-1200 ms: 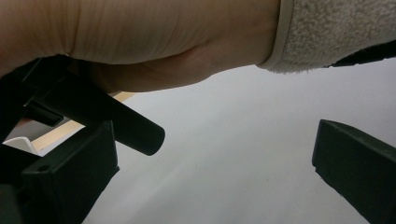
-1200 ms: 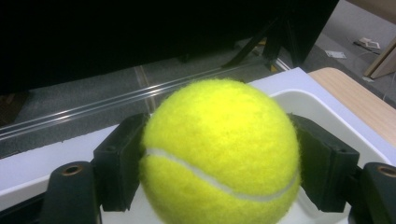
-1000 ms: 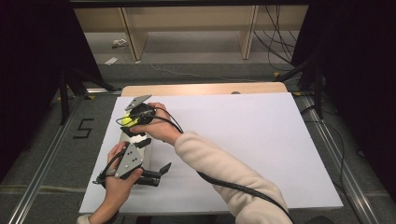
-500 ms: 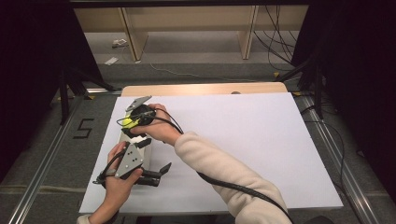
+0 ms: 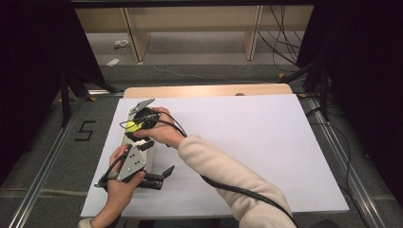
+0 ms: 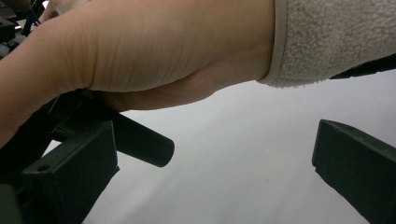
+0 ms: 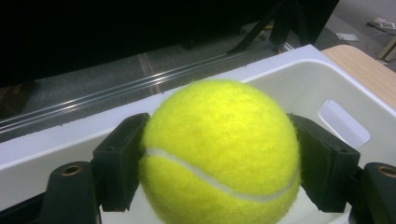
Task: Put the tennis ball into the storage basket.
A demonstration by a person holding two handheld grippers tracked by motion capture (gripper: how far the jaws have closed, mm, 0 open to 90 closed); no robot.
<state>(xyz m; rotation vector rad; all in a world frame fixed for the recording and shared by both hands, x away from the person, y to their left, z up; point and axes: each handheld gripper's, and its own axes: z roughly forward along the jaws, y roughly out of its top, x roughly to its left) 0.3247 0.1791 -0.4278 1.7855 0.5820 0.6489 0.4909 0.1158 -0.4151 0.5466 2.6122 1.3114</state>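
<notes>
Right gripper (image 7: 219, 172) view alone reveals jaws clamping tennis ball (image 7: 219, 151)

Right gripper (image 7: 219, 154) jaws clamped; left gripper (image 6: 215, 177) jaws spread wide.

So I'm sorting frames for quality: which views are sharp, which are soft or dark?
Right gripper view: tennis ball crisp and evenly lit, background above black. Left gripper view: forearm close and soft, table smeared. High view: white table bright, both sides dark.
</notes>
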